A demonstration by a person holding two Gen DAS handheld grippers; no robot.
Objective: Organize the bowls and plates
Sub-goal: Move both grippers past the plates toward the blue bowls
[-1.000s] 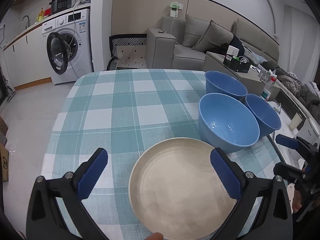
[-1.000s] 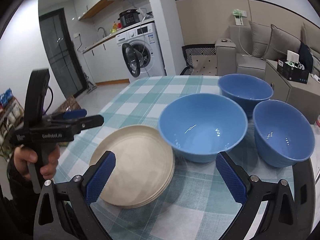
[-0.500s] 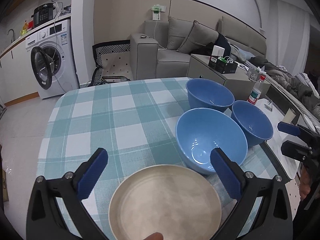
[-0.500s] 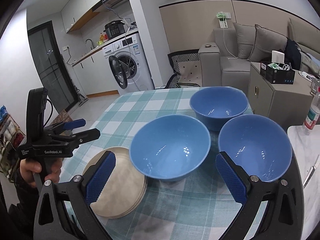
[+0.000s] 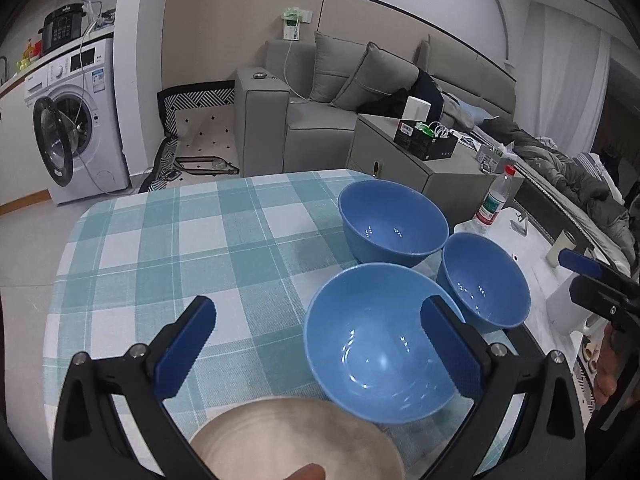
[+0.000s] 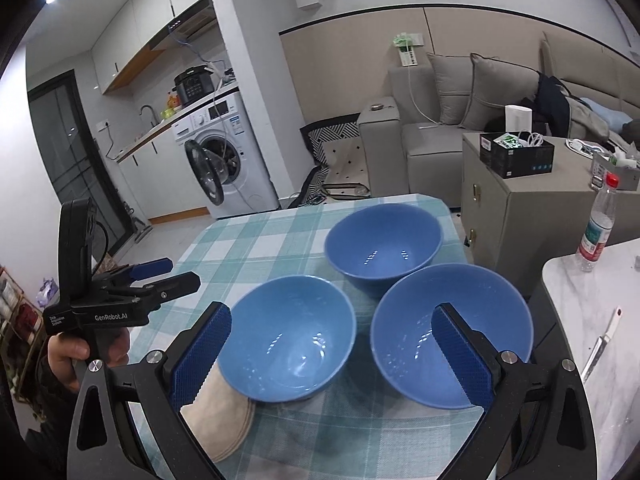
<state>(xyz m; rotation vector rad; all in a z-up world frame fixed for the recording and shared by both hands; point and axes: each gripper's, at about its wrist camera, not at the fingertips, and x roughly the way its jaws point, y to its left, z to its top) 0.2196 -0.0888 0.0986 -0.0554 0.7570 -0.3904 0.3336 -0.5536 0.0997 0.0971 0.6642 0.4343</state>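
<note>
Left gripper (image 5: 314, 342): the blue pads were held wide apart and nothing was clamped between them; the device was seen raised above the table, low in the left wrist frame.
Right gripper (image 6: 334, 350): the pads were likewise spread and empty, low in the right wrist frame, with two bowls seen past them.
Near bowl (image 5: 380, 344): found at lower centre-right of the left wrist frame, its edge overlapping the plate stack as viewed.
Right-hand bowl (image 5: 484, 280): placed just beside the near bowl, towards the right edge of that frame.
Far bowl (image 5: 392, 220): set behind the other two, right of centre.
Plate stack (image 5: 296, 440): shown at the bottom centre, partly cut off by the frame edge (layered rims were made out at lower left in the right wrist view (image 6: 224, 420)).
Materials: the bowls were glossy blue, deep and round-walled, with bright highlights inside; the plates were matt cream with a shallow raised rim.
Handling: the bowls were judged rigid, fairly light and slippery, possibly melamine or glazed (which could not be told).
Hold: a pinch across a bowl's rim wall was judged best; the plates were judged heavier together, to be taken at the rim edge.
Tablecloth (image 5: 168, 248): a woven teal-and-white check, judged to give some friction.
</note>
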